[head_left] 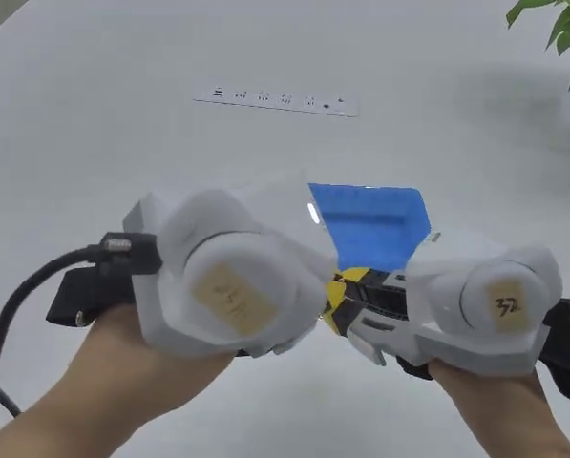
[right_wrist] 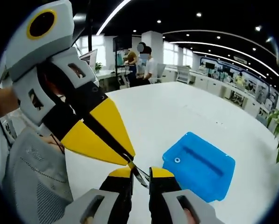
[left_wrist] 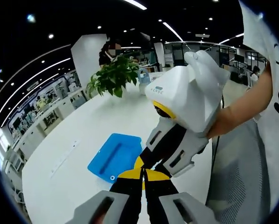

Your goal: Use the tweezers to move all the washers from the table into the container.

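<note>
White counter [head_left: 265, 48] spreads wide below. Left hand-held gripper [left_wrist: 144, 179], held up over it, is closed tight on the tweezers [right_wrist: 136, 171]. Right hand-held gripper [right_wrist: 140, 181] meets it tip to tip. Its jaws stand a little apart around the tweezers' tip, and I cannot tell if it grips. Blue tray [head_left: 375, 224] lies on the counter just behind them. One small ring [right_wrist: 177, 160] sits in a corner of the tray.
</note>
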The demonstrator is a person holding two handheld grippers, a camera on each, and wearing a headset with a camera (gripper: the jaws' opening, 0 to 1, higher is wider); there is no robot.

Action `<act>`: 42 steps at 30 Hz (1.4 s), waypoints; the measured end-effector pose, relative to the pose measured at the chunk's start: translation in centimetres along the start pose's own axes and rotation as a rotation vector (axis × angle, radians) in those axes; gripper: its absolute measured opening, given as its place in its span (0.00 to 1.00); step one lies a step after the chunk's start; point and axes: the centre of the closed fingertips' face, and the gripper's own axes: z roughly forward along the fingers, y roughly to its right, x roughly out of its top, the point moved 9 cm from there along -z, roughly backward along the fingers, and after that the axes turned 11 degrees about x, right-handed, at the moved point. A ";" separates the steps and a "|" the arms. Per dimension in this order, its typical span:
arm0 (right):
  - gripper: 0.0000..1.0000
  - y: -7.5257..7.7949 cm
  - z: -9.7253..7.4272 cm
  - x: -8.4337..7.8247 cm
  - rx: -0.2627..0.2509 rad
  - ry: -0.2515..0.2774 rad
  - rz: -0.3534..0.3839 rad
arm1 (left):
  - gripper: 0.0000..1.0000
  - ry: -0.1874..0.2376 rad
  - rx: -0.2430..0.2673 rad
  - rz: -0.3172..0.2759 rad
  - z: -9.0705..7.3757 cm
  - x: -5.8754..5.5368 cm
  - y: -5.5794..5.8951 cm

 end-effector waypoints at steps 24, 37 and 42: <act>0.09 2.1 2.2 -2.2 0.043 -0.037 0.100 | 0.00 -0.068 -0.057 0.024 3.4 -1.6 -0.5; 0.06 2.2 2.0 -2.3 0.047 -0.073 0.063 | 0.00 -0.049 -0.092 -0.005 3.7 -1.4 -0.6; 0.04 2.0 1.8 -2.3 0.017 -0.103 0.007 | 0.00 -0.035 -0.109 0.018 4.0 -1.1 -0.3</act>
